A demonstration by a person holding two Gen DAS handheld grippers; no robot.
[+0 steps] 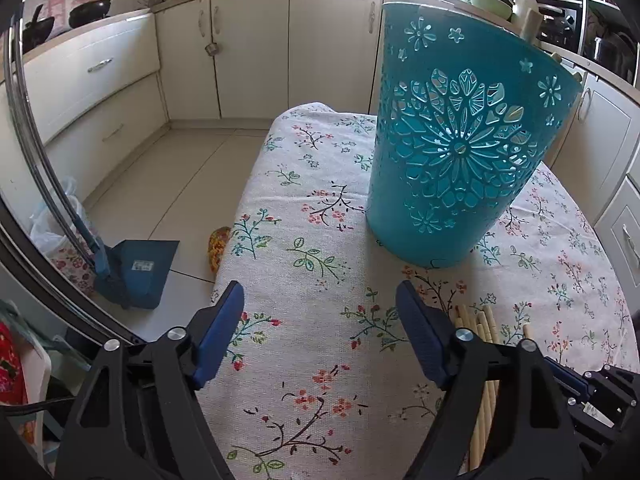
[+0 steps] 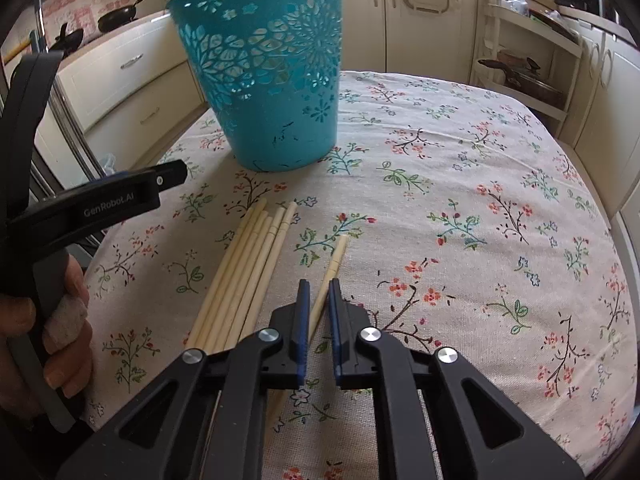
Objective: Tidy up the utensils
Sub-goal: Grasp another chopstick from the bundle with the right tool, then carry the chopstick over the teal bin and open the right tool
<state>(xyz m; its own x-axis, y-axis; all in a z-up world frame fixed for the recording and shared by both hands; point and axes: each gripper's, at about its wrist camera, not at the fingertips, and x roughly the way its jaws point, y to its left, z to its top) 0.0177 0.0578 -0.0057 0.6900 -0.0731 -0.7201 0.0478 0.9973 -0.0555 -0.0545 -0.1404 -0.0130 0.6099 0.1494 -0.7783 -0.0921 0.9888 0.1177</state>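
Note:
A teal perforated basket stands upright on the floral tablecloth; it also shows in the right wrist view. Several pale wooden chopsticks lie bundled on the cloth in front of it. One single chopstick lies apart to their right and runs between the jaws of my right gripper, which are nearly closed around it. My left gripper is open and empty above the cloth, short of the basket. The chopstick tips show by its right finger. The left gripper's body shows at the left of the right wrist view.
The table's left edge drops to the tiled floor, where a blue dustpan lies. Cream kitchen cabinets run behind. A white rack with pans stands beyond the table's far right corner.

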